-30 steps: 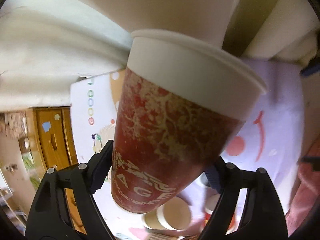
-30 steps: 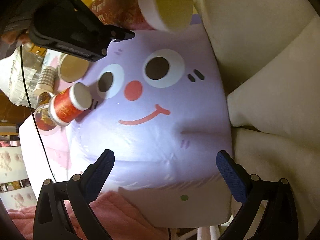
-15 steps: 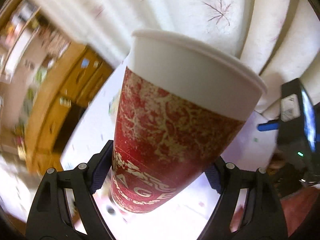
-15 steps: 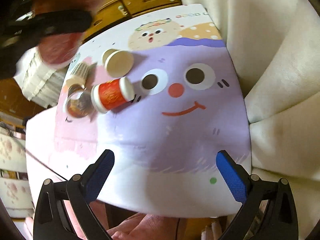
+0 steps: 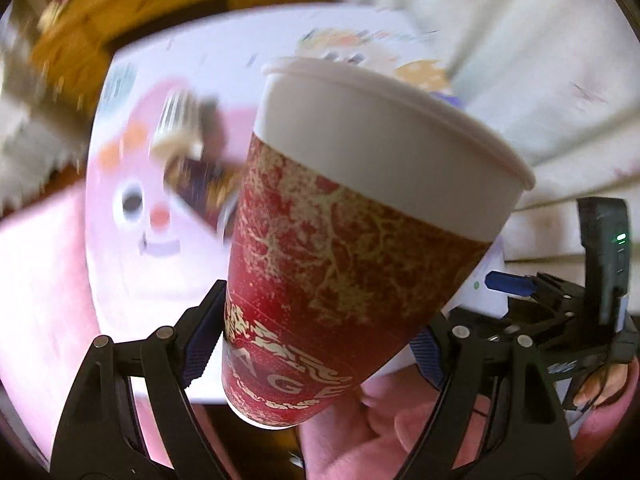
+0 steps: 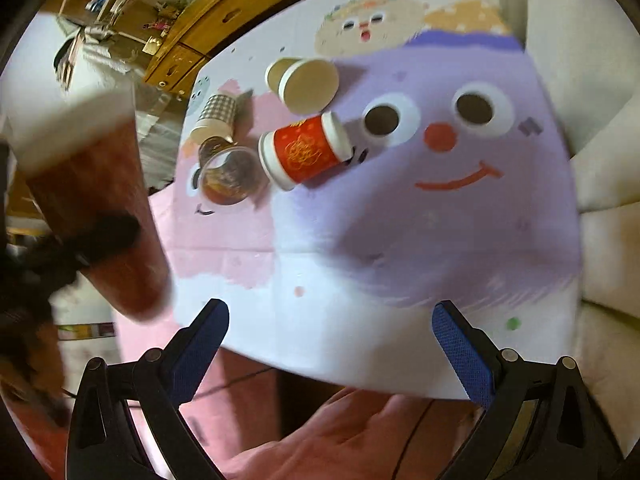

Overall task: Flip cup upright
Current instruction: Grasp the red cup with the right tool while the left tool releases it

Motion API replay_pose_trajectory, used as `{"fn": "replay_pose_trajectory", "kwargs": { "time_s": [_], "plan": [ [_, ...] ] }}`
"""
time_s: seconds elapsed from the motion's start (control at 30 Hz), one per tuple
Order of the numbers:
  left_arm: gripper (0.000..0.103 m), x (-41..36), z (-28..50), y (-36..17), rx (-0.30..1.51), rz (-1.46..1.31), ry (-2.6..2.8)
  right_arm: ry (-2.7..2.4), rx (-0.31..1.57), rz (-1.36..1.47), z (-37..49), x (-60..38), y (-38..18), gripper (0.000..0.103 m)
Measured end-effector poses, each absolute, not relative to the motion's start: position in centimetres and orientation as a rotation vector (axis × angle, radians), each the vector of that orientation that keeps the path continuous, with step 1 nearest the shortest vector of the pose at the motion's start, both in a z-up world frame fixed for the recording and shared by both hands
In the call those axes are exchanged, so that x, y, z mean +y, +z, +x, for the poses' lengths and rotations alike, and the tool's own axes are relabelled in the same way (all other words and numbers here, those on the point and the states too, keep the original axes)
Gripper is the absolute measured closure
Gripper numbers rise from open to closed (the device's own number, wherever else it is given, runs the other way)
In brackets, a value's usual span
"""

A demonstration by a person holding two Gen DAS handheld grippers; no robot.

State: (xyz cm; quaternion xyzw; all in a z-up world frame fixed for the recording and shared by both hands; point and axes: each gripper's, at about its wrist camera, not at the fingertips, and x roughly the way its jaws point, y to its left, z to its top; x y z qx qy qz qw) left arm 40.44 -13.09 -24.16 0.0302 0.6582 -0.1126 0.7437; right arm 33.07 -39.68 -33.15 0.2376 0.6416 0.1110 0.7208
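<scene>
My left gripper point(image 5: 320, 340) is shut on a tall red paper cup point(image 5: 344, 248) with a white rim band, held by its base end in the air above the near table edge, rim tilted up and away. The same cup point(image 6: 92, 208) shows blurred at the left of the right wrist view. My right gripper point(image 6: 330, 340) is open and empty, hovering over the near edge of the table point(image 6: 360, 320).
Several cups lie on their sides on the cartoon tablecloth: a small red cup point(image 6: 306, 152), a beige cup point(image 6: 304, 84), a checked cup point(image 6: 214, 116) and a clear plastic cup point(image 6: 228, 174). White cushions point(image 6: 600, 160) line the right side. A wooden cabinet point(image 6: 224, 20) stands behind.
The left gripper has swung round with the red cup, from facing the cushions to facing the table. The right gripper has pulled back and up from the table.
</scene>
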Motion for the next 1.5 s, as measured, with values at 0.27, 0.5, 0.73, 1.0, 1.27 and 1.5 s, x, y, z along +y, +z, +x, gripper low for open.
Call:
{"fn": "replay_pose_trajectory", "kwargs": {
  "time_s": [0.27, 0.5, 0.73, 1.0, 1.27, 1.5],
  "plan": [
    [0.023, -10.9, 39.2, -34.0, 1.657, -0.13, -0.101, 0.301, 1.59, 0.656, 35.2, -40.1, -37.7, 0.0],
    [0.022, -10.6, 39.1, -39.0, 1.754, -0.236, -0.026, 0.323, 1.715, 0.716, 37.1, -39.8, -41.1, 0.0],
    [0.021, -10.9, 38.1, -40.4, 1.794, -0.255, 0.005, 0.33, 1.75, 0.698, 39.1, -39.7, -42.1, 0.0],
    [0.021, -11.8, 37.4, -41.5, 1.842, -0.289, -0.033, 0.325, 1.777, 0.695, 40.0, -39.7, -42.3, 0.0],
    [0.02, -12.6, 37.1, -40.6, 1.818, -0.278, -0.106, 0.275, 1.763, 0.693, 39.6, -39.4, -42.1, 0.0],
    [0.02, -10.8, 35.4, -35.4, 1.708, -0.266, -0.183, 0.22, 1.678, 0.719, 39.2, -37.4, -40.3, 0.0]
  ]
}}
